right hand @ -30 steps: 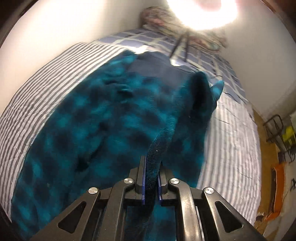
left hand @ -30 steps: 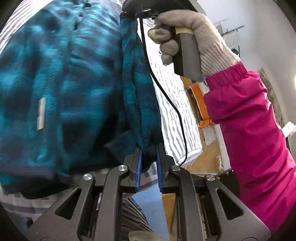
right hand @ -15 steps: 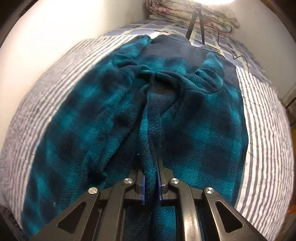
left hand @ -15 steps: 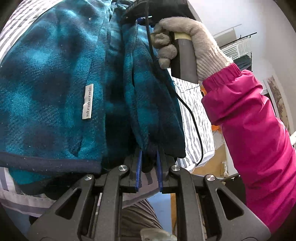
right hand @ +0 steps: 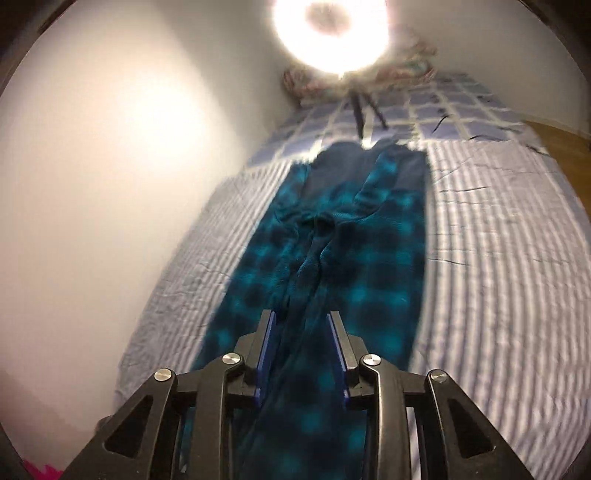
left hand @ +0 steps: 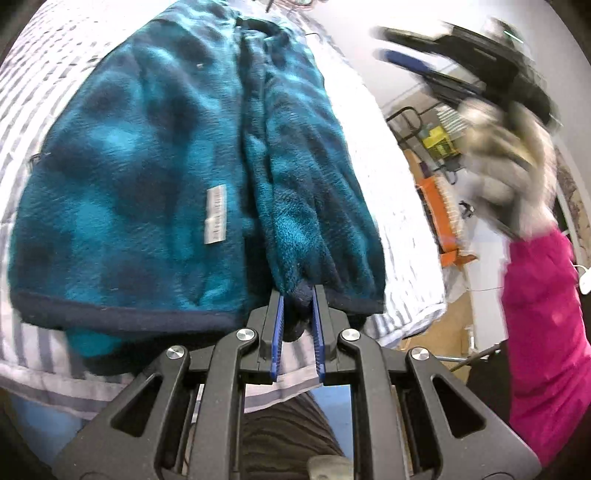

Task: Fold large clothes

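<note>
Your left gripper (left hand: 297,314) is clamping the dark hem of the teal fleece garment (left hand: 155,173) low in the centre of the left wrist view, its blue pads pressed onto a bunched corner of cloth. Your right gripper (right hand: 301,354) is standing apart: its jaws have just been opening, and in the right wrist view the fleece (right hand: 332,266) is running between them, lower centre, without the pads pressing on it. The garment is lying lengthwise on the striped bed sheet (right hand: 498,258), folded along its middle, reaching from the bottom of that frame up toward the bright lamp (right hand: 330,33).

The step in hand looks like letting go after a lengthwise fold. To do it well, be lifting the right gripper clear before you are sweeping it sideways, so the soft pile is not dragging along with the pads. Be keeping the left clamp firm while you do, since that hem is anchoring the fold near the bed's edge at lower right of the left view.

Your right gloved hand (left hand: 506,166) is appearing blurred at upper right of the left wrist view, pink sleeve (left hand: 546,332) below it. Both grippers are pointing downward at a slant toward the bed.
</note>
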A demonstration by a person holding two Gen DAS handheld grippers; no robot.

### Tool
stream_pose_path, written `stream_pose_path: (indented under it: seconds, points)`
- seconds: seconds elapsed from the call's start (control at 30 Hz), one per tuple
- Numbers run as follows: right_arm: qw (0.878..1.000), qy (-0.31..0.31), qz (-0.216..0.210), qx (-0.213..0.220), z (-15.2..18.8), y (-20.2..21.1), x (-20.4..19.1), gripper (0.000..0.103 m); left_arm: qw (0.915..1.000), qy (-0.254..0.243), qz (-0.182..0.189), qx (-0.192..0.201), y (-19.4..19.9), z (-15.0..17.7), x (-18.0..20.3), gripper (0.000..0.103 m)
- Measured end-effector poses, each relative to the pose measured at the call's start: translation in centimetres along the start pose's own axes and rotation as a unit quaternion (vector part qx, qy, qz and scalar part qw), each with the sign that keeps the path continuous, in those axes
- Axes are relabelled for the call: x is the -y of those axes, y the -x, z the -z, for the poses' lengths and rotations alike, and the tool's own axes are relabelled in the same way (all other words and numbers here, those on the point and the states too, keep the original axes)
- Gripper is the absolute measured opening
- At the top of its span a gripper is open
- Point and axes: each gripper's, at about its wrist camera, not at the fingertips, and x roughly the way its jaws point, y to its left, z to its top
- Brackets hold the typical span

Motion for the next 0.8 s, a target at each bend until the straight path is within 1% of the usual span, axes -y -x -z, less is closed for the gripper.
stream_pose_path:
  seconds: [0.07,0.17,0.27,0.3,0.33,0.4,0.5,0.63,0.7,0.77,0.8]
  points:
    - [1.000,-0.008,0.001,0.021,1.2,3.8,0.0,0.036,1.0000,0.001,-0.008,-0.004,0.1,0.4,0.0,0.012]
    - [0.999,-0.018,0.011,0.039,3.7,8.5,-0.1,0.036,0.9994,-0.019,-0.028,0.004,1.4,0.9,0.3,0.012]
    - [0.997,-0.020,0.030,0.062,6.8,13.5,-1.0,0.037,0.9994,-0.019,-0.027,0.011,2.9,1.5,-0.4,0.012]
    - [0.997,-0.022,0.033,0.071,7.7,15.0,-1.3,0.038,0.9995,-0.016,-0.024,0.015,3.5,1.6,-0.5,0.012]
    - [0.996,-0.023,0.038,0.082,8.3,16.5,-1.7,0.041,0.9995,-0.017,-0.021,0.019,4.3,1.7,-0.4,0.012]
    - [0.994,-0.017,0.047,0.101,9.2,18.6,-2.4,0.045,0.9988,-0.027,-0.024,0.033,6.1,1.7,-0.2,0.012]
    - [0.989,0.008,0.067,0.131,10.4,22.3,-4.5,0.046,0.9965,-0.050,-0.029,0.060,9.8,1.7,0.7,0.012]
    - [0.982,0.042,0.079,0.168,10.7,26.3,-7.3,0.049,0.9884,-0.091,-0.048,0.112,16.3,0.9,2.8,0.012]
    - [0.979,0.057,0.073,0.183,10.6,27.8,-8.4,0.050,0.9806,-0.117,-0.063,0.144,20.0,0.1,4.0,0.012]
    - [0.974,0.082,0.078,0.199,10.1,29.1,-10.0,0.050,0.9729,-0.137,-0.076,0.170,22.6,-1.0,4.9,0.013]
    - [0.971,0.095,0.082,0.206,9.8,29.6,-10.7,0.050,0.9675,-0.146,-0.081,0.189,24.8,-1.7,5.5,0.013]
